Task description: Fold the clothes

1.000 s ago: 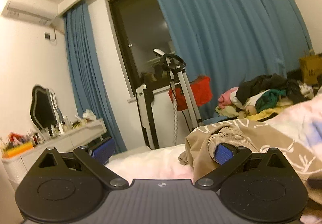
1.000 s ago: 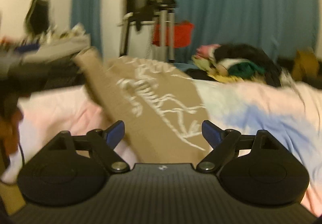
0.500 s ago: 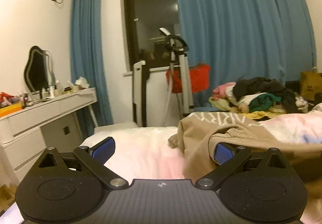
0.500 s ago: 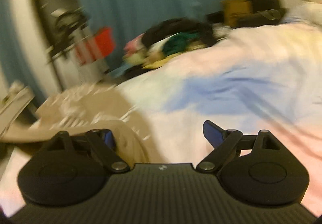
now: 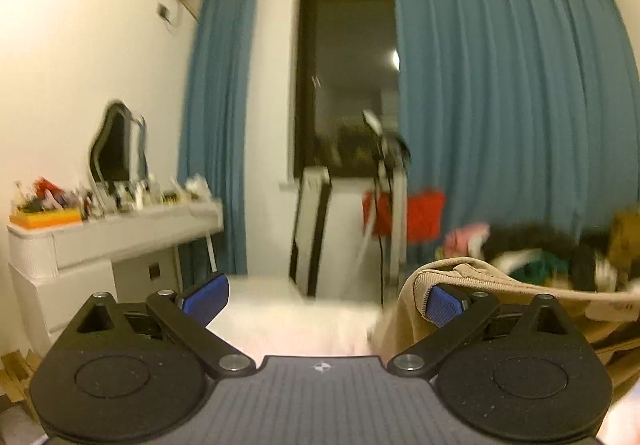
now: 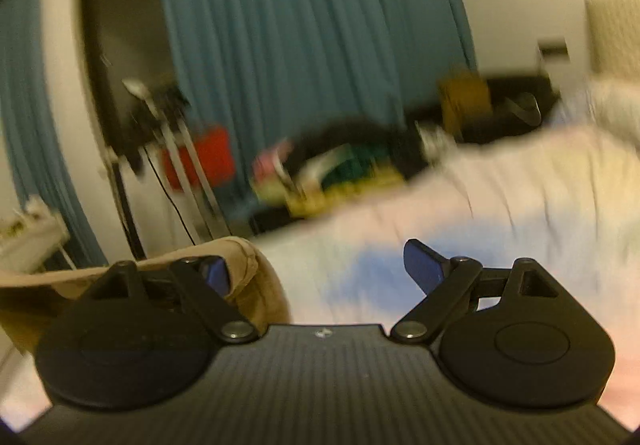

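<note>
The left gripper [image 5: 324, 297] is standing with its 2 blue-padded fingers spread wide, and the ribbed hem of a tan sweatshirt [image 5: 472, 277] is draping over its right finger [image 5: 442, 303] only, hooked rather than pinched. The right gripper [image 6: 320, 269] is likewise gaping wide, with the same tan sweatshirt [image 6: 248, 285] hanging over its left finger [image 6: 216, 273] while the other finger is pointing out over the pastel pink-and-blue bedspread [image 6: 500, 197]. The garment is stretching between the 2 tools, above the bed's near edge. Beyond it, a pile of clothes [image 5: 536, 253] is lying at the far side of the bed, before blue curtains [image 5: 508, 93]. A white dressing table [image 5: 104, 241] is standing against the left wall.
</note>
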Motion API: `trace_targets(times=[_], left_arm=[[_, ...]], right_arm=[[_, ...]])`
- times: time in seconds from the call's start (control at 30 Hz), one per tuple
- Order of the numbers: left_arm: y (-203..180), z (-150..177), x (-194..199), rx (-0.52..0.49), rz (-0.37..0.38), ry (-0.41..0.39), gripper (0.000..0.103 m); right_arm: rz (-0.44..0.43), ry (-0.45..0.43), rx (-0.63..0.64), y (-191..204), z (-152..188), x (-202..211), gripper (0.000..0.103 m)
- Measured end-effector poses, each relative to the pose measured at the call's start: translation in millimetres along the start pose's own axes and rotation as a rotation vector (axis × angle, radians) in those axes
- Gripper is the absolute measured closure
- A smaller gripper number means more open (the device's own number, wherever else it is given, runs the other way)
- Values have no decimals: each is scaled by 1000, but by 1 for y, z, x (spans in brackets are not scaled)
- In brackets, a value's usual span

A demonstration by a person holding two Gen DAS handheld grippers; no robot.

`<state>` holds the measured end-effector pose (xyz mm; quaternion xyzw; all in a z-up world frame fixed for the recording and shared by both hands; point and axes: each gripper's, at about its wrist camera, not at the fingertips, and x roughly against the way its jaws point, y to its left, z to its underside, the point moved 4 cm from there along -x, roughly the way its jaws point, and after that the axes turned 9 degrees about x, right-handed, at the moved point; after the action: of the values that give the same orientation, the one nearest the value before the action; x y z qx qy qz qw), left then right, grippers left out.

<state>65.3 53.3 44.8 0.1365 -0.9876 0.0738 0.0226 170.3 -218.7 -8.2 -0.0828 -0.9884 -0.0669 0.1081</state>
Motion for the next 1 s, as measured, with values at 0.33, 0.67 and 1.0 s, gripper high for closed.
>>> trace_targets(times=[0.33, 0.67, 1.0], left_arm=[[15, -235, 63, 100, 78, -225, 0], [4, -411, 98, 123, 251, -218, 0], [-41, -355, -39, 172, 311, 87, 0]], right_arm=[[-203, -275, 66, 16, -245, 116, 15], [-240, -377, 134, 4, -381, 195, 15], [-158, -197, 192, 12, -351, 98, 15]])
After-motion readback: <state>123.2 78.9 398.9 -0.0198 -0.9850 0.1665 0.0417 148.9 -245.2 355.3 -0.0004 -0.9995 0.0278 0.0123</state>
